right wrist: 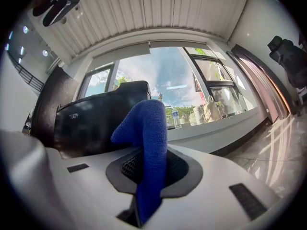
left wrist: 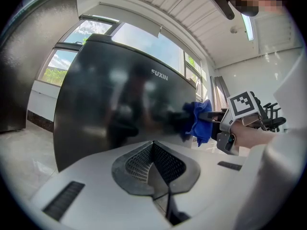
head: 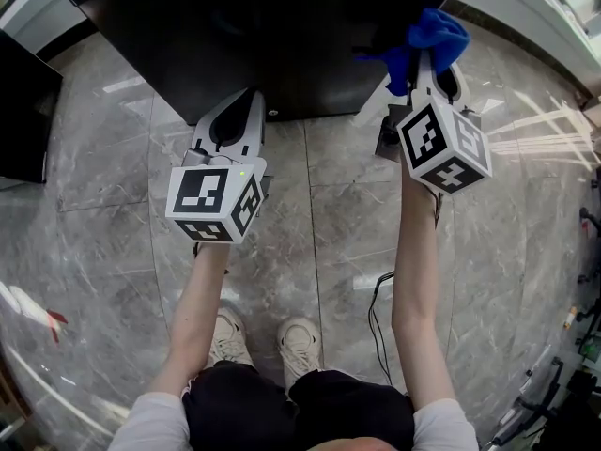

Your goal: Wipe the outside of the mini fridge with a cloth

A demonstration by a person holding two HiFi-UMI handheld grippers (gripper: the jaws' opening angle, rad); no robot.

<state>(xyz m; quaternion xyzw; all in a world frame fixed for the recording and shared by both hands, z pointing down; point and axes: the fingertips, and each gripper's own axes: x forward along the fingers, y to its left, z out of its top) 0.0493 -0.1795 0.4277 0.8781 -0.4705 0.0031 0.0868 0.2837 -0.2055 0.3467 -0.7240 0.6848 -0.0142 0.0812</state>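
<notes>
The left gripper (left wrist: 154, 150) hangs idle before the black mini fridge (head: 282, 45), its jaws clenched on nothing. Further right, the right gripper (head: 430, 69) has its jaws clamped on a fold of the blue cloth (head: 427, 40), which sits at the fridge's right front edge and seems to touch it. Since only a narrow fold is pinched, hard rubbing could probably drag the cloth free, and the bare jaw tips might then scrape the glossy front. There is one fridge, one cloth and two grippers.
</notes>
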